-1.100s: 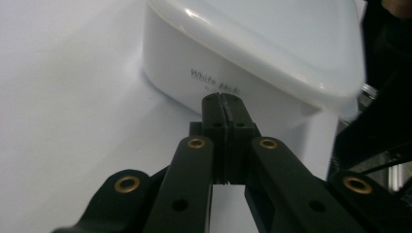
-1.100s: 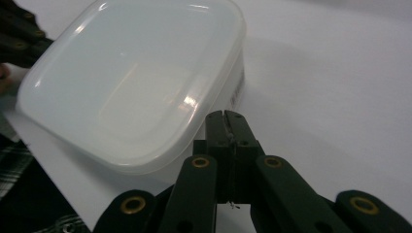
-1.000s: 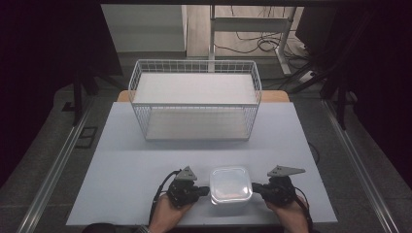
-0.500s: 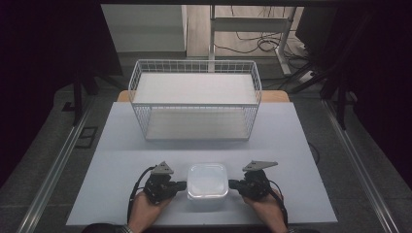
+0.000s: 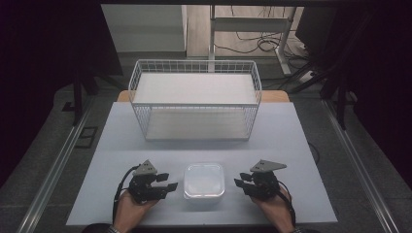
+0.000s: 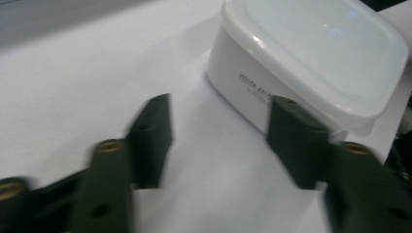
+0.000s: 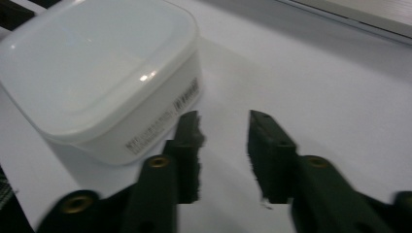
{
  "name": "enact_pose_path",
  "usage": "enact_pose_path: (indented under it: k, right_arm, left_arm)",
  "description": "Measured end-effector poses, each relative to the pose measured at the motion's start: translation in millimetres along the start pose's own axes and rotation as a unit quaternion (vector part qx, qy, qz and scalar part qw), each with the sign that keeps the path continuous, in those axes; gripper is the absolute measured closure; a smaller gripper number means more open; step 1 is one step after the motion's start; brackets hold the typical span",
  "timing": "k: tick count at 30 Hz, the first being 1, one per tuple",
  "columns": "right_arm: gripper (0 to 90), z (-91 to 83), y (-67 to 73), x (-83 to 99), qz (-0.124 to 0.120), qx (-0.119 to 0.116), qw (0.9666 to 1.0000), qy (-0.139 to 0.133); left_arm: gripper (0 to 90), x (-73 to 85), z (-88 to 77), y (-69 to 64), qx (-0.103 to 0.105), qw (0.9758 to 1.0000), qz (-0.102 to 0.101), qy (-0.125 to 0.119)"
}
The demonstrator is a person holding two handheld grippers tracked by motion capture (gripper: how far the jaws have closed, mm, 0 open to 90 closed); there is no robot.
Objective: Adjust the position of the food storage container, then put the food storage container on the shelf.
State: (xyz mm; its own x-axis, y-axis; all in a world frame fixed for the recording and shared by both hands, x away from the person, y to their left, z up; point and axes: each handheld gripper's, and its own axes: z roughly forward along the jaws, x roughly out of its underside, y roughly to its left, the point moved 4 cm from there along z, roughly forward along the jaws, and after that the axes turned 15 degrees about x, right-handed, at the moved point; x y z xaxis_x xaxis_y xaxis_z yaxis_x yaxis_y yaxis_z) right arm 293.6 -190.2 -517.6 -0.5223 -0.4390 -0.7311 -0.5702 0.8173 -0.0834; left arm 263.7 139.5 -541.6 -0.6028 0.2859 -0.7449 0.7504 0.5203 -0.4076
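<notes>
A white square plastic container [image 5: 204,180] with a lid rests on the table near the front edge. My left gripper [image 5: 166,183] sits just left of it, jaws open and holding nothing. My right gripper [image 5: 240,183] sits just right of it, also open and holding nothing. In the left gripper view the container [image 6: 311,53] lies ahead and to the right of the gripper [image 6: 221,116], clear of the jaws. In the right gripper view the container [image 7: 97,63] lies ahead and to the left of the gripper [image 7: 223,121], with small print on its side.
A white wire basket [image 5: 194,104] stands at the back middle of the pale table [image 5: 291,145]. Open table surface lies between the basket and the container. Metal rails run along both sides of the table, and cables lie on the floor behind.
Both grippers carried the container leftward while pressed against its sides. Now they have opened and drawn apart from it, leaving it on the table.
</notes>
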Motion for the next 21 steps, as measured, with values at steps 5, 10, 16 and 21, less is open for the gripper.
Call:
enact_pose_path:
  k: [5, 10, 16, 21]
  right_arm:
    - [25.9, 1.3, -5.0, 7.7, -0.002, 0.009, 1.0, 0.002]
    - [5.2, 4.0, -6.5, 9.2, 0.0, 0.005, 0.9999, -0.012]
    - [2.8, 4.0, -8.0, 9.5, 0.007, -0.008, 0.9998, -0.015]
    - [2.7, 2.7, -7.4, 6.9, 0.011, -0.012, 0.9997, -0.018]
  left_arm:
    - [17.3, 4.3, -3.6, 3.8, 0.0, 1.0, -0.006, -0.005]
    - [6.3, 5.5, -7.8, 8.0, -0.009, 0.9998, -0.01, -0.017]
    - [3.0, 5.4, -5.3, 6.7, -0.008, 0.9997, 0.012, -0.02]
    - [2.8, 0.9, -7.2, 2.4, 0.006, 0.9996, 0.012, -0.025]
